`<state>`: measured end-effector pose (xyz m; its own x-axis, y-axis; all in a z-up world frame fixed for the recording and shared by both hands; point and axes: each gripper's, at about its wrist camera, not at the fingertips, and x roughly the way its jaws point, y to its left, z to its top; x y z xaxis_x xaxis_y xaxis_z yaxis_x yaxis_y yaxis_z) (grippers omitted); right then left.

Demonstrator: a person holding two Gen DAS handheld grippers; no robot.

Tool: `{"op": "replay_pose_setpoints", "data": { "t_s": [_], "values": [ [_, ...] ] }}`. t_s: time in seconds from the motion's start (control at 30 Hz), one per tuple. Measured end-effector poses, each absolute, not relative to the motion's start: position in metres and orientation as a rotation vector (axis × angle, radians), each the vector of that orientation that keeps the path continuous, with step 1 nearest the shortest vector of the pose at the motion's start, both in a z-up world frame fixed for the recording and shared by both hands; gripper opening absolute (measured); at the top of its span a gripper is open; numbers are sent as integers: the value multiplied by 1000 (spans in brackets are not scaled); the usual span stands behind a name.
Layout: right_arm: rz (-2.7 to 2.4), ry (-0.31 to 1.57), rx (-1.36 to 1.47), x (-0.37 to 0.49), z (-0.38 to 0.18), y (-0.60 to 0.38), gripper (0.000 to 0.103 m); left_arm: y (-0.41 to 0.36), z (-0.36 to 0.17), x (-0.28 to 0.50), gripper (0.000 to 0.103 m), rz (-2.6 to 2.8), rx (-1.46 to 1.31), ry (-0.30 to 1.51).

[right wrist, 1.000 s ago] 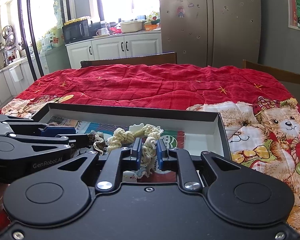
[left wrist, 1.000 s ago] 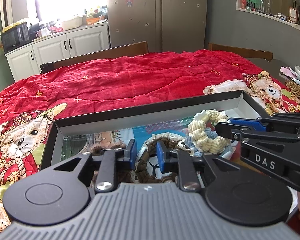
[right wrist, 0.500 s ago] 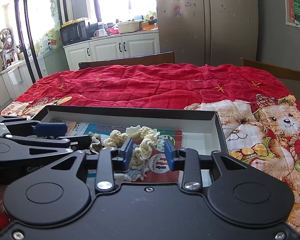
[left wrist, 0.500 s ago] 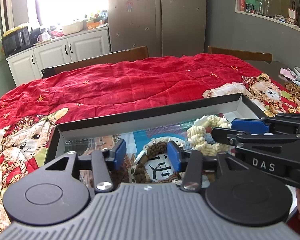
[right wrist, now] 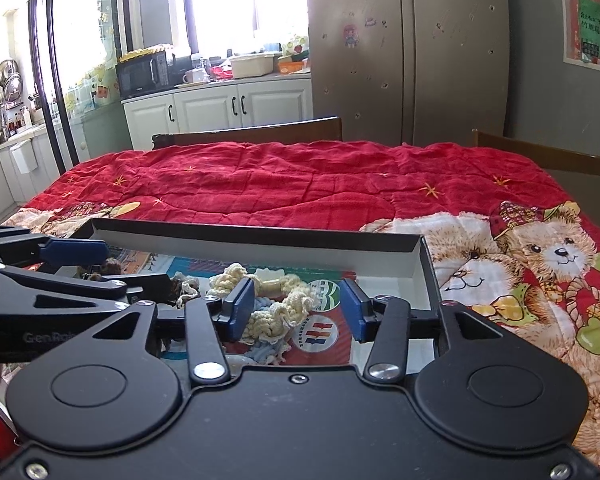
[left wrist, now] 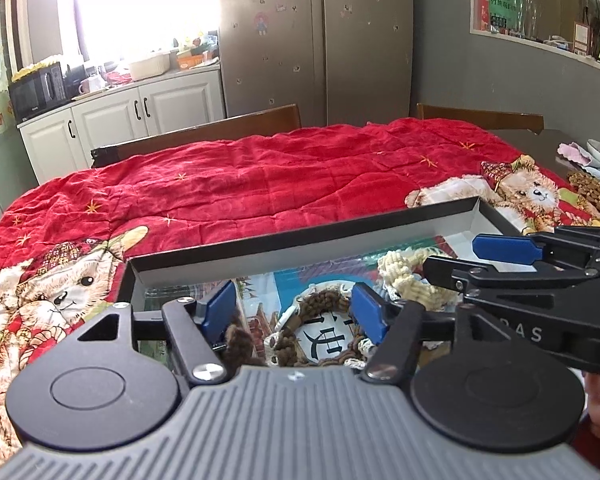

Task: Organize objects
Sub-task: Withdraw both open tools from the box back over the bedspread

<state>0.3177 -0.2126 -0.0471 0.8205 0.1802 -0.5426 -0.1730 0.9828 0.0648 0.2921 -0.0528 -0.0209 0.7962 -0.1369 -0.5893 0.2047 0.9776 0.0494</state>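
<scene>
Right wrist view — box (right wrist: 416,266) holds cream rope (right wrist: 278,312); both grippers (right wrist: 298,310) gape.

table under a red bear-print quilt (right wrist: 300,184) – shallow black box (right wrist: 416,258) resting on it.

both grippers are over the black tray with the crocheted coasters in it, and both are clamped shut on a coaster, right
Not quite. Both are over the black tray, but both are open. The left wrist view shows the left gripper spread around the brown coaster; the right wrist view shows the right gripper gaping over the cream coaster.
</scene>
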Motion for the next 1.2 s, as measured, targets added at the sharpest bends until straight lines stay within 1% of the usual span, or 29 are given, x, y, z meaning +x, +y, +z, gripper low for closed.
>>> {"op": "replay_pose_setpoints", "data": {
  "t_s": [0.1,0.37,1.2],
  "values": [
    [181,569,6,316,-45,-213,49,-52,-16,288,81,-182,114,610],
    [181,547,12,307,-34,-216,49,-54,-5,275,86,-179,128,583],
    [231,466,-14,248,10,-216,55,-42,32,226,90,-139,158,504]
  ]
}}
